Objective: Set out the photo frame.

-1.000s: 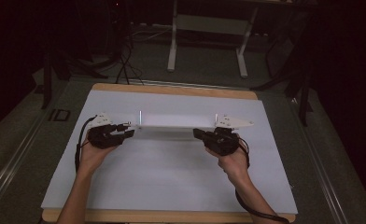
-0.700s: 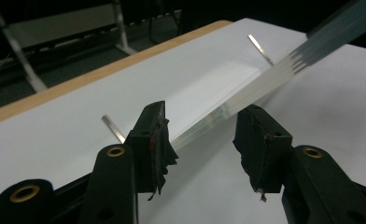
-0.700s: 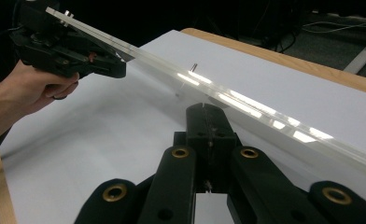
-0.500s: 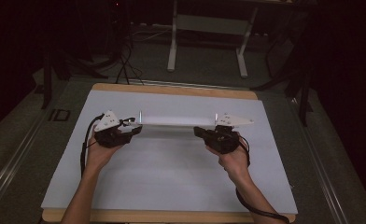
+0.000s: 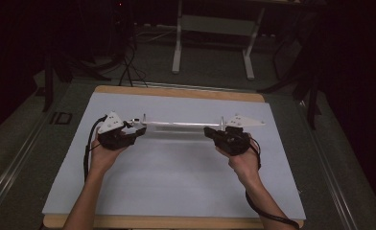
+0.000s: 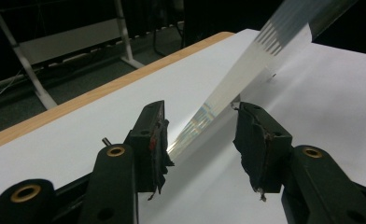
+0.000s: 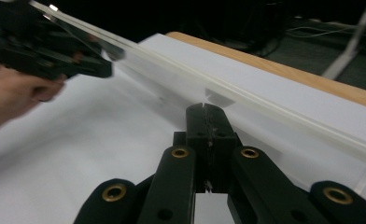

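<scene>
On the white sheet (image 5: 176,182) covering the wooden table (image 5: 176,92), a clear, thin strip (image 5: 181,124) is held level, running from one gripper to the other across the far half of the sheet. In the high view, the left gripper (image 5: 137,132) is positioned at the strip's left end and the right gripper (image 5: 210,132) at its right end, each carried in a hand entering from the near edge.

In the left gripper view, the left gripper (image 6: 200,135) is seen with its jaws parted, and they have just been closing a little; the strip (image 6: 246,70) passes between them, and neither pad is seen pressing on it.

In the right gripper view, the right gripper (image 7: 204,106) is seen with its jaws brought fully together. The strip (image 7: 265,109) runs across just beyond the tips; a pinch on its lower edge appears likely, but the contact is too small to be confirmed. The left gripper (image 7: 55,53) is visible farther off, at the strip's far end.
</scene>
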`<control>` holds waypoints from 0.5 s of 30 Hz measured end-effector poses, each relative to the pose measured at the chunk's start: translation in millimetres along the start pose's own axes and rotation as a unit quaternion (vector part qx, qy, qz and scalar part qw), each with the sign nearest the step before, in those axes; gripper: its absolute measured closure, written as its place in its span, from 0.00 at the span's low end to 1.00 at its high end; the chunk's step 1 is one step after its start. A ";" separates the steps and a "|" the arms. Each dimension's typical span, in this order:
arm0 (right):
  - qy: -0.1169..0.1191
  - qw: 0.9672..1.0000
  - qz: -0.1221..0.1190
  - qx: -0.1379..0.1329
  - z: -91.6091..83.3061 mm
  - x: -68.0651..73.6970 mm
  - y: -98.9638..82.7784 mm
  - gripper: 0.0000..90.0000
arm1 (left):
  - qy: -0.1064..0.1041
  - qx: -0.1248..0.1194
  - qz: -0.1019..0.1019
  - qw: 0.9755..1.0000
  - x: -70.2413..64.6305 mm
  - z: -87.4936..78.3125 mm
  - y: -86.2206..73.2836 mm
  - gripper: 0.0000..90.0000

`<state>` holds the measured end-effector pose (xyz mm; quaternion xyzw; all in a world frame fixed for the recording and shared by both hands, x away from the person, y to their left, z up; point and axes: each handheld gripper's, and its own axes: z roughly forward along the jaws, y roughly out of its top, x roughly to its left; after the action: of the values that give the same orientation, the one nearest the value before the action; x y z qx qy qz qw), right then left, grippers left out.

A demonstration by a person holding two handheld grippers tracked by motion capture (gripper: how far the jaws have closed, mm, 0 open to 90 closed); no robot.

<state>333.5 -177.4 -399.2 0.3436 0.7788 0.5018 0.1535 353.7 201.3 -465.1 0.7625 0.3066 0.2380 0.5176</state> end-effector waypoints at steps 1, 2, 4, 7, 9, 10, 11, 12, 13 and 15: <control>-0.006 1.000 -0.003 0.002 0.1 -1.0 -1.1 0.99 | -0.001 0.001 0.000 1.000 0.2 0.0 0.4 0.60; -0.007 1.000 -0.004 0.005 0.2 -2.6 -2.5 0.97 | -0.002 0.003 0.000 1.000 0.4 -0.1 0.6 0.60; -0.011 1.000 -0.001 0.007 0.0 -5.6 -5.1 0.97 | -0.003 0.004 0.001 1.000 0.6 -0.2 0.6 0.60; -0.015 1.000 -0.001 0.009 -0.6 -10.5 -8.8 0.89 | -0.003 0.005 -0.001 1.000 1.5 0.2 1.6 0.61; -0.029 1.000 -0.003 0.012 -0.9 -13.9 -11.8 0.88 | -0.002 0.005 -0.002 1.000 2.5 0.8 2.6 0.61; -0.029 1.000 -0.003 0.012 -0.9 -13.9 -11.8 0.88 | -0.002 0.005 -0.002 1.000 2.5 0.8 2.6 0.61; -0.038 0.999 -0.006 0.014 -2.0 -18.3 -15.3 0.87 | -0.001 0.004 -0.004 1.000 3.3 1.4 3.4 0.61; -0.039 0.999 -0.005 0.015 -2.4 -19.9 -16.5 0.86 | -0.001 0.004 -0.005 1.000 3.7 1.7 3.8 0.61; -0.041 0.999 -0.005 0.016 -3.0 -21.9 -18.1 0.86 | 0.000 0.004 -0.005 1.000 4.2 2.1 4.2 0.61; -0.047 0.999 -0.005 0.019 -4.3 -26.7 -22.0 0.83 | 0.002 0.001 -0.003 1.000 5.3 3.0 4.6 0.61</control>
<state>341.7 -204.5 -419.7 0.3658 0.7819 0.4693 0.1862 360.4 201.8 -461.6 0.7613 0.3104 0.2376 0.5172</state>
